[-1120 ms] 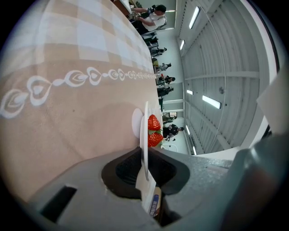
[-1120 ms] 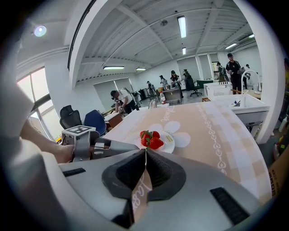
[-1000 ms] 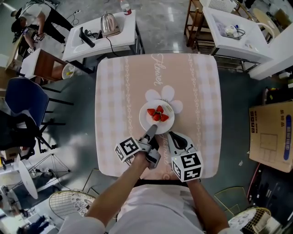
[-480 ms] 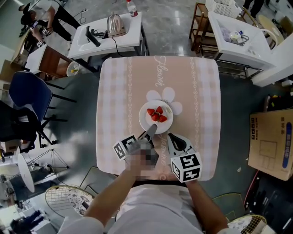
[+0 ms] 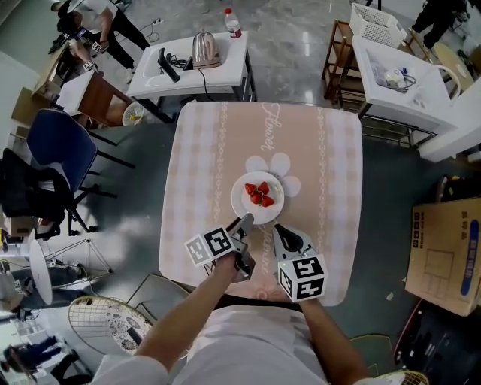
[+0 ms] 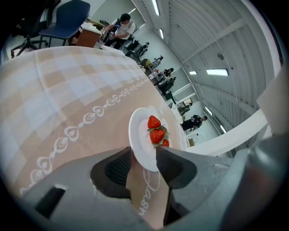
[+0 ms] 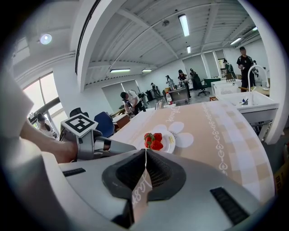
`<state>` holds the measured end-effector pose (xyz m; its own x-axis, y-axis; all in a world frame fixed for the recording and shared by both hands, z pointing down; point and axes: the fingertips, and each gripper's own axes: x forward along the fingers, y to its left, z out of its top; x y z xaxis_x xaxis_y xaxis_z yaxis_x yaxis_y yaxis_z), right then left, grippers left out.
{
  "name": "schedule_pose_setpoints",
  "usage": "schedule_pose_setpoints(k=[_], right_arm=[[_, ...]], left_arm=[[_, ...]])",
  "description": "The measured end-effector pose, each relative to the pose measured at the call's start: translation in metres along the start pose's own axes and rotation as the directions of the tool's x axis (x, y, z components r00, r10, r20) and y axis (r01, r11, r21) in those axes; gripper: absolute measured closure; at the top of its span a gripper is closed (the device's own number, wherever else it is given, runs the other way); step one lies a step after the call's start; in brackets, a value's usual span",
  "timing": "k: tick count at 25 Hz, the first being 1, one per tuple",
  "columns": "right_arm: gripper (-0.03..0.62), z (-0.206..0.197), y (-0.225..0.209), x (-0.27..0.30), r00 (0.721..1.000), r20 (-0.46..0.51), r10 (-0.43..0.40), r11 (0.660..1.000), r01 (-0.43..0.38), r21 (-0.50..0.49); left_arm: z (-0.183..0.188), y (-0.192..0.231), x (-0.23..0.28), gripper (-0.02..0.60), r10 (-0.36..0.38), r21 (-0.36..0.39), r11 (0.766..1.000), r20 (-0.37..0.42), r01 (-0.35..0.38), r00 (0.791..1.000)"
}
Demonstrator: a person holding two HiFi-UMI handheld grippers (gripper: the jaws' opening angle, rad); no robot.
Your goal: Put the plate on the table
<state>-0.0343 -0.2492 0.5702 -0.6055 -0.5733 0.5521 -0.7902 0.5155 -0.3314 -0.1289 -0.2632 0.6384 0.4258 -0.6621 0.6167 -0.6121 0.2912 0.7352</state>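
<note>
A white plate (image 5: 240,203) with several strawberries (image 5: 259,193) rests on the pink checked tablecloth of the table (image 5: 210,158), beside a printed white flower. My left gripper (image 5: 245,222) points at the plate's near rim, and its jaws are opening. In the left gripper view the plate's (image 6: 137,140) rim lies in the gap of the left gripper (image 6: 143,155), and the pads do not press on it. To the right my right gripper (image 5: 278,229) stands just short of the plate. In its own view the right gripper (image 7: 145,153) is shut and empty, with the plate (image 7: 170,143) ahead.
Beyond the table stands a white side table with a kettle (image 5: 204,46) and a bottle (image 5: 232,22). A blue chair (image 5: 60,150) is at the left, a white sink unit (image 5: 398,83) and a cardboard box (image 5: 447,248) at the right. People stand at the far left.
The left gripper's tips have drawn back a little from the plate's rim. The plate has stayed on the table, and the right gripper keeps its place.
</note>
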Motion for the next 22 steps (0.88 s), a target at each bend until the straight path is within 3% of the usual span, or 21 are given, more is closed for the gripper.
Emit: schedule_pose_setpoints(k=[4, 11, 16, 22], right_arm=[[0.589, 0.002, 0.004, -0.003, 1.000, 0.010, 0.020, 1.000, -0.020, 0.003], [0.589, 0.010, 0.018, -0.008, 0.997, 0.041, 0.060, 0.998, -0.061, 0.018], [0.589, 0.013, 0.024, -0.017, 0.997, 0.057, 0.056, 0.998, -0.057, 0.020], [0.589, 0.012, 0.032, -0.029, 0.997, 0.077, 0.015, 1.000, -0.016, 0.019]], left_arm=[[-0.001, -0.006, -0.013, 0.417, -0.005, 0.023, 1.000, 0.025, 0.005, 1.000], [-0.011, -0.034, -0.033, 0.417, -0.027, 0.206, 0.978, 0.011, 0.024, 1.000], [-0.020, -0.051, -0.042, 0.423, -0.038, 0.356, 0.934, -0.014, 0.040, 0.999], [-0.028, -0.059, -0.057, 0.485, -0.057, 0.482, 0.874, -0.028, 0.063, 0.998]])
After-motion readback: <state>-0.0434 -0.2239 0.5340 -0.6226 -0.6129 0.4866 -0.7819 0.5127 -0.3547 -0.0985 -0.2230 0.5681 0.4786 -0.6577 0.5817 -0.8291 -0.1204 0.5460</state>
